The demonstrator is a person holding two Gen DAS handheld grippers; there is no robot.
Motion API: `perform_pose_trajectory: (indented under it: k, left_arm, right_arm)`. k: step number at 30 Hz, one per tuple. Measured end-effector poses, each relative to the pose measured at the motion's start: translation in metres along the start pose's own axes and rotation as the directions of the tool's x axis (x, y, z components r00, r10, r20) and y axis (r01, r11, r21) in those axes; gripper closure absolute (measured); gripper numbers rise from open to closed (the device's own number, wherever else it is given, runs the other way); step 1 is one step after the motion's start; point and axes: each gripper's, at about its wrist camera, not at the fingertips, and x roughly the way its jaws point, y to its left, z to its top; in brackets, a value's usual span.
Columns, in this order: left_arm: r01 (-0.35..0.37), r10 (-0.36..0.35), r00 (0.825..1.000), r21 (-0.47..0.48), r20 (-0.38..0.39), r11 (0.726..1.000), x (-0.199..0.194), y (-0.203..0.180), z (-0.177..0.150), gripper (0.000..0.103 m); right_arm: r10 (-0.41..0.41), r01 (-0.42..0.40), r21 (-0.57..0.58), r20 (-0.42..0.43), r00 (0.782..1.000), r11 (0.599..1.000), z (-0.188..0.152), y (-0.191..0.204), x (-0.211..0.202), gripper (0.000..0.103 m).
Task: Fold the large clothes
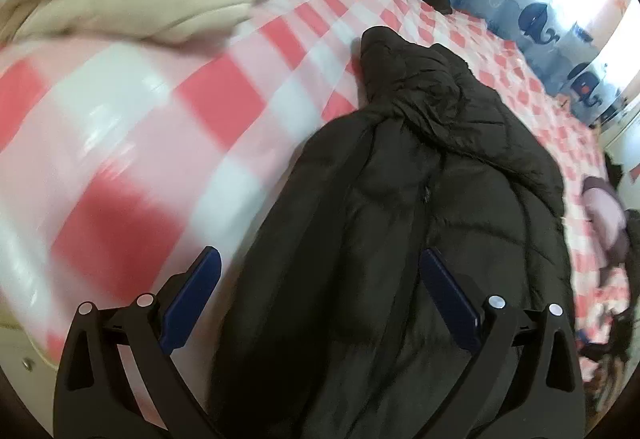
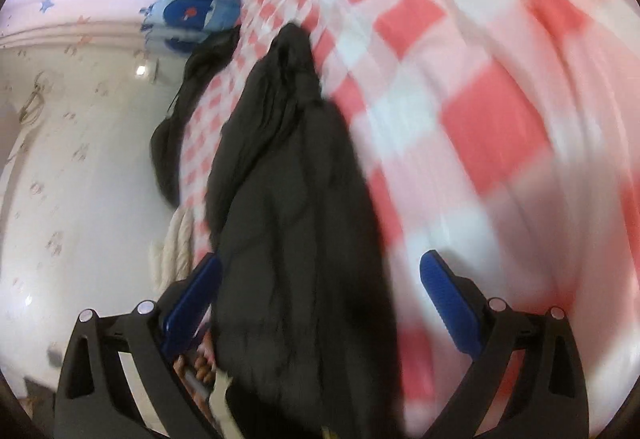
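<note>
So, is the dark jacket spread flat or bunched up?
Bunched up. The dark jacket lies in a long, wrinkled heap on the checkered sheet, not flat. Both views show it rumpled.

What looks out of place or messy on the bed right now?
The dark puffer jacket lies bunched and twisted on the checked sheet, not flat. Both tongs, left and right, are open around it.

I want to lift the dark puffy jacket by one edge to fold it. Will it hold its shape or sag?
The jacket will probably sag: it already lies crumpled in soft folds on the checked sheet. Its quilted padding suggests it is light for its bulk. The shell has a slight sheen, so it may slip between open jaws of the left gripper unless a thick fold is pinched.
</note>
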Motion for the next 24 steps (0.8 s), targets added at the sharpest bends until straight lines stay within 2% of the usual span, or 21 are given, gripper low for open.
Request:
perform_pose_trajectory:
  k: [4,10,19,24]
  left_arm:
    - [0.044,-0.046,0.998,-0.061,-0.040,0.997,-0.021,0.032,-0.021,0.007]
    - [0.093,-0.097,0.992,-0.051,-0.083,0.994,-0.035,0.051,-0.054,0.007]
    - [0.112,-0.122,0.986,-0.092,-0.113,0.989,-0.028,0.066,-0.086,0.007]
    - [0.184,-0.202,0.970,-0.134,-0.134,0.974,-0.018,0.068,-0.096,0.007]
  right_arm:
    - [-0.009,0.006,-0.046,-0.051,0.999,0.999,-0.039,0.002,-0.016,0.008]
    - [-0.003,0.001,-0.018,-0.109,0.994,1.000,-0.079,-0.011,-0.009,0.007]
    - [0.054,-0.053,0.007,-0.137,0.989,0.999,-0.100,-0.015,0.011,0.007]
    - [0.079,-0.077,0.020,-0.141,0.987,0.997,-0.109,-0.016,0.013,0.007]
